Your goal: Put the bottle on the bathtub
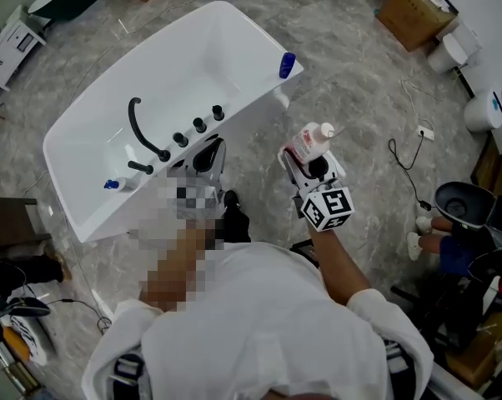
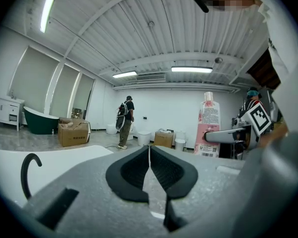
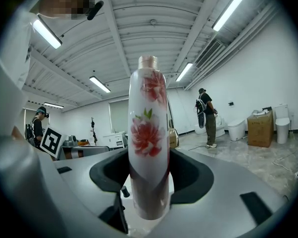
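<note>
One bottle (image 1: pixel 311 142) clamped by right hand-held gripper (image 1: pixel 308 163); left hand-held gripper (image 2: pixel 149 167) closed beside bathtub (image 1: pixel 163 69), marbled floor (image 1: pixel 351 65).

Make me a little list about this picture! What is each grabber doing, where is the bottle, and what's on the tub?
Right gripper: shut on the flowered bottle, held upright
Left gripper: shut, holding nothing
Bottle place: in the air beside the white bathtub, not on it yet
On the tub: black faucet; a blue thing on the rim
</note>
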